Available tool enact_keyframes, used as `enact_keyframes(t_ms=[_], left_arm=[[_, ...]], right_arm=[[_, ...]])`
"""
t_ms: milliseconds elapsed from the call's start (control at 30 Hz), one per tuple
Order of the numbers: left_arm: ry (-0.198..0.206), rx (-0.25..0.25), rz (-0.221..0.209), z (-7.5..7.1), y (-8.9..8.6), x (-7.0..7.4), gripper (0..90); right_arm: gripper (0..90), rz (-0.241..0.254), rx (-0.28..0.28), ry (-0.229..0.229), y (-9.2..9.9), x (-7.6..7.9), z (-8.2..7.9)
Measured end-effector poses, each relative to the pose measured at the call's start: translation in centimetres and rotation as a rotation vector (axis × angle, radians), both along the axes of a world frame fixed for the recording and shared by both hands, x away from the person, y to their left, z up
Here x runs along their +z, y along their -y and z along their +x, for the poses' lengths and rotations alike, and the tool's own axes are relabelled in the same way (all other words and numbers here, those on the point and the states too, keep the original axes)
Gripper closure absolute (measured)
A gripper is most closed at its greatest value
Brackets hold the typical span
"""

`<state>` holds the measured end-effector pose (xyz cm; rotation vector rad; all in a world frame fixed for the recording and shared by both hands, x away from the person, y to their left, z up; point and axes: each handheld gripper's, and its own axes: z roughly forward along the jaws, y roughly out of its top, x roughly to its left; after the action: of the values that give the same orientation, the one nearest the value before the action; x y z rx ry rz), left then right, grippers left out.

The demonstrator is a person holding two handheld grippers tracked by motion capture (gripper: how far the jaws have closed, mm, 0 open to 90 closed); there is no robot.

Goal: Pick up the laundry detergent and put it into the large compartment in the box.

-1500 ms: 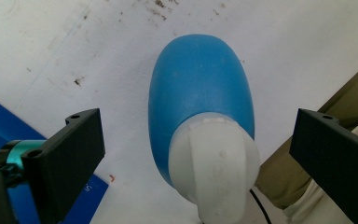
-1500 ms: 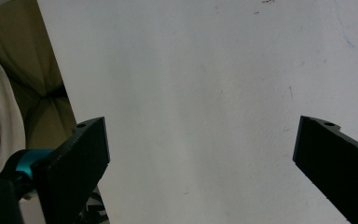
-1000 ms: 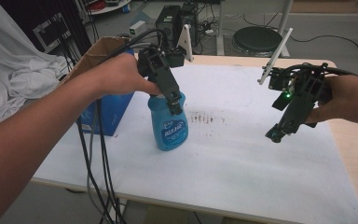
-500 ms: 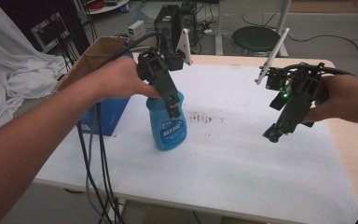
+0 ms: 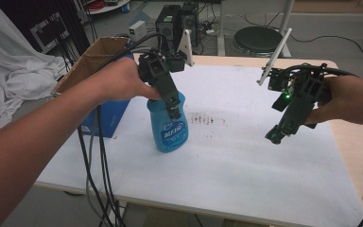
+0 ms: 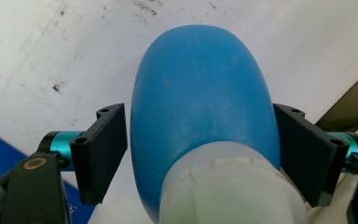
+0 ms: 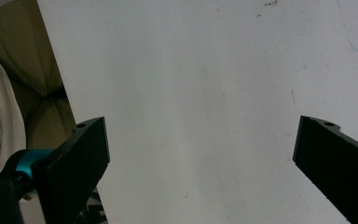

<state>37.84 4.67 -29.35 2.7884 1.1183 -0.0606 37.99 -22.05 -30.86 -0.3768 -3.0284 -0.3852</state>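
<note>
On the white table [image 5: 246, 156], left gripper [image 5: 172, 106] jaws have just been closing around a blue plastic bottle [image 5: 170, 125], pads touching; right gripper [image 5: 276, 136] hovers, jaws wide

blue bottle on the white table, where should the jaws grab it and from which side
Grip the blue bottle high on its shoulder, just under the pale neck, coming down from above. It stands upright on the table, and its body is narrower one way, so the jaws span that width. The left gripper is placed so already, its jaws having just been closing on the two flanks.
</note>
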Motion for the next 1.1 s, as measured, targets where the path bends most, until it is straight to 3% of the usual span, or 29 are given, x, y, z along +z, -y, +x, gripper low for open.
enact_keyframes(t_ms=[833,1100], left_arm=[[0.013,0.002,-0.005,-0.23,-0.01,0.04,36.4],[0.009,0.011,0.009,-0.25,0.05,0.17,37.6]], right_arm=[[2.7,0.007,0.0,-0.003,-0.09,0.02,-0.03],[2.7,0.011,-0.002,-0.003,-0.08,0.05,-0.05]])
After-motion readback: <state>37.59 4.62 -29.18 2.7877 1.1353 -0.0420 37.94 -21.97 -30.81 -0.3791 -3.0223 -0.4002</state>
